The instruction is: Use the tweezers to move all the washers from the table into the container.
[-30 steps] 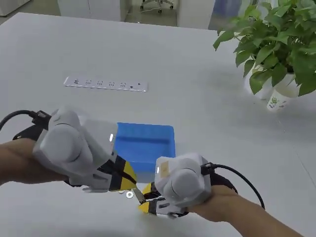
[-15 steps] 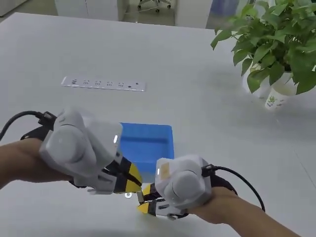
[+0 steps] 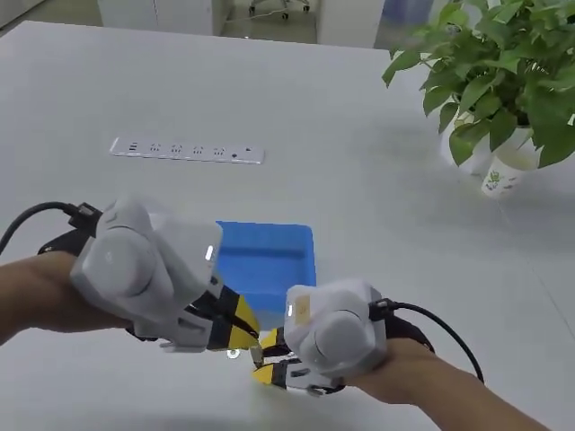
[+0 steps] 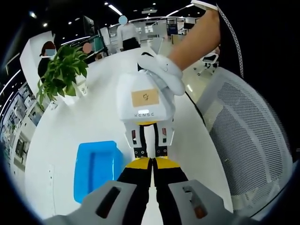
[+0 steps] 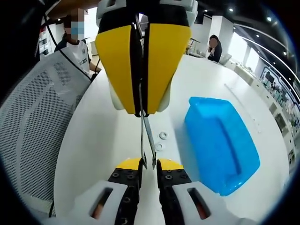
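L tool (image 5: 141, 111) holds tweezers (image 5: 147, 136), washers (image 5: 163, 135) just beside.

A: Site type?
B: Open-plan office. Long white bench (image 3: 359, 180), power strip (image 3: 187, 151) on it, potted plant (image 3: 503, 72) at one corner.
A: More?
B: Wheeled chair (image 3: 280, 7) beyond the bench, mesh chair (image 4: 243, 140), ceiling lights (image 4: 114, 9), people (image 4: 126, 40) standing behind.

White shells (image 3: 135, 265), yellow-black jaws, black cables (image 3: 36, 214)
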### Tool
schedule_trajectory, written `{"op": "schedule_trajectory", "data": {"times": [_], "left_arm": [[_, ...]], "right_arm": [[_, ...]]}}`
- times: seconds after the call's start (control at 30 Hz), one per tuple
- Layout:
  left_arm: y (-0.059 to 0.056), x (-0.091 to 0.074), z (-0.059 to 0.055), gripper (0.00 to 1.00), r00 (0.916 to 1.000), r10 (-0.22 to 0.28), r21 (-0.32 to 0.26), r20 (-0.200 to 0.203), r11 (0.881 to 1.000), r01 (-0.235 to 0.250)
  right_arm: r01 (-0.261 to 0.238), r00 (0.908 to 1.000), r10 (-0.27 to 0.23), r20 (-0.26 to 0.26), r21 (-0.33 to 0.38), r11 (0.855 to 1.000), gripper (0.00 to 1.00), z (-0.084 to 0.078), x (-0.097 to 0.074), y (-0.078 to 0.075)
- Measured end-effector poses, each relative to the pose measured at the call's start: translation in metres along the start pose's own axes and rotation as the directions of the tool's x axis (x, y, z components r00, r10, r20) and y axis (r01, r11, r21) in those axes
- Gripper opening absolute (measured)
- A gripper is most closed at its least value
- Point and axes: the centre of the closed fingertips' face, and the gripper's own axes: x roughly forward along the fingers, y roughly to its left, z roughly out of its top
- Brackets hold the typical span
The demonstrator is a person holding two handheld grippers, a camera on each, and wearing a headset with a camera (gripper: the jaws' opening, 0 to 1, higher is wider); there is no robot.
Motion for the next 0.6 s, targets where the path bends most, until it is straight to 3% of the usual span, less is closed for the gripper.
{"op": "schedule_trajectory", "data": {"times": [0.27, 0.6], "left_arm": [[0.008, -0.003, -0.003, 0.05, 0.9998, 0.014, 0.002, -0.01, 1.0, -0.014], [0.014, 0.002, -0.005, 0.05, 0.9999, 0.011, -0.001, -0.01, 1.0, -0.011]], "right_arm": [[0.015, 0.9998, -0.015, 0.011, -0.002, 1.0, 0.14, 0.006, 0.002, -0.009], [0.019, 0.9998, -0.019, 0.009, 0.013, 1.0, 0.14, 0.001, 0.003, -0.014]]}}
